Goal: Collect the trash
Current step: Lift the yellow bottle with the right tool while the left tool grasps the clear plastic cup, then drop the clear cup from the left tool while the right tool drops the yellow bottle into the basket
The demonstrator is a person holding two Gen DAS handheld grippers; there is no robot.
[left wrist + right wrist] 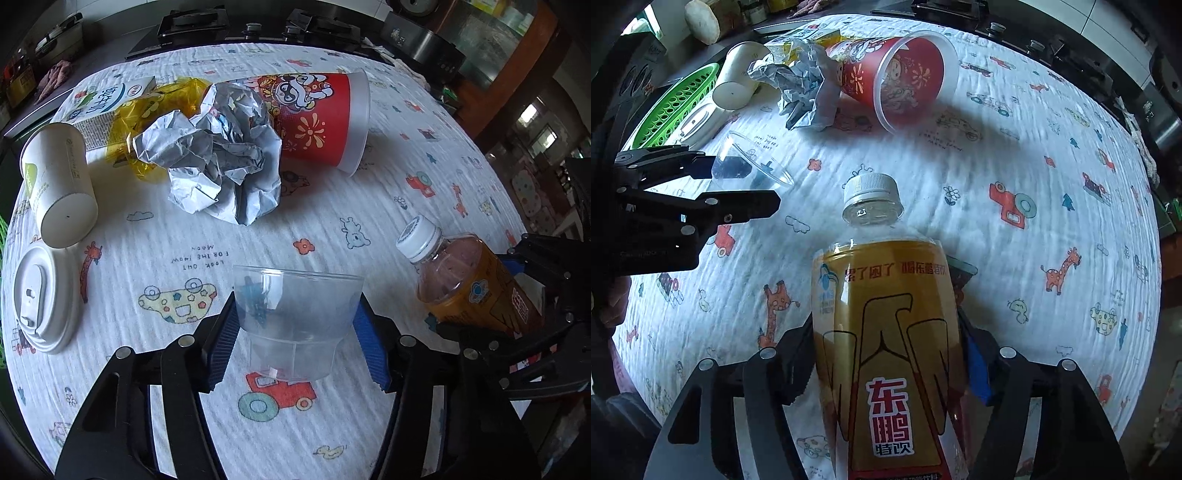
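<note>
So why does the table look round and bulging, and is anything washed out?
Left wrist view: fisheye lens curves the tablecloth; corners go black; the clear cup looks hazy. Right wrist view: same bulge; window glare streaks the bottle; red cup casts a soft shadow.

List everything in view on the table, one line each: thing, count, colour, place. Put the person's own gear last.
clear plastic cup: 1, transparent, on its side at the near edge, between the left pads
bottle: 1, amber with white cap, near right, between the right pads
red cup: 1, red with cartoon print, lying far centre
crumpled paper: 1, grey-white, against the red cup
yellow wrapper: 1, translucent yellow, behind the paper
carton: 1, white and green, far left
paper cup: 1, white, lying at left
lid: 1, white, near left
basket: 1, green, left edge
tablecloth: 1, white with cartoon prints
left hand-held gripper: 1, black, blue pads
right hand-held gripper: 1, black, blue pads
</note>
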